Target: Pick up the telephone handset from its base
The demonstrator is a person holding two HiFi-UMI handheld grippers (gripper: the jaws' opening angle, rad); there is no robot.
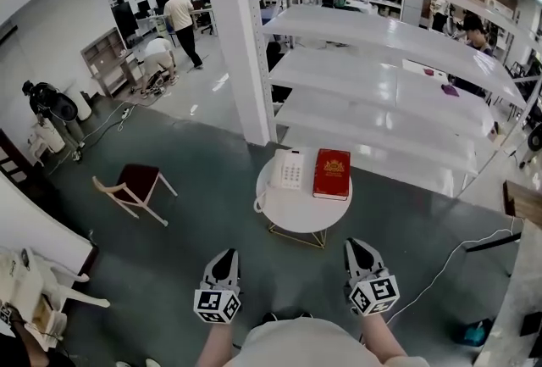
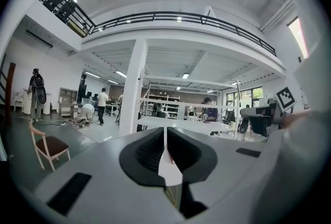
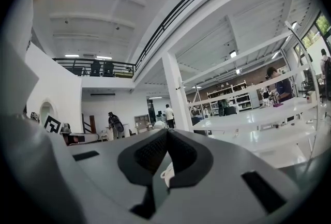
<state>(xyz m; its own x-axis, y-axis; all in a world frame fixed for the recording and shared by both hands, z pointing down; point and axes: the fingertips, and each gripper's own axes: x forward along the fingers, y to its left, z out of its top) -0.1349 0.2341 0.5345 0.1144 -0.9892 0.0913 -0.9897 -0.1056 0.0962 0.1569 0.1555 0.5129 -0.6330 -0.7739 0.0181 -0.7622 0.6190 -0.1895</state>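
Note:
A white telephone [image 1: 290,169] sits on a small round white table [image 1: 298,213] with its handset resting on the base. Its coiled cord [image 1: 258,203] hangs over the table's left edge. A red book [image 1: 332,174] lies to the right of the phone. My left gripper [image 1: 225,255] and right gripper [image 1: 359,244] are held level in front of the table, well short of it, both shut and holding nothing. In the left gripper view the jaws [image 2: 165,130] meet, with a sliver of the table showing below. In the right gripper view the jaws [image 3: 166,133] also meet.
A wooden chair with a dark red seat [image 1: 135,186] stands left of the table. A white pillar [image 1: 241,35] and long white shelving [image 1: 381,77] rise behind it. A cable [image 1: 449,264] runs over the floor at right. A white chair [image 1: 52,289] is at lower left. People stand far back.

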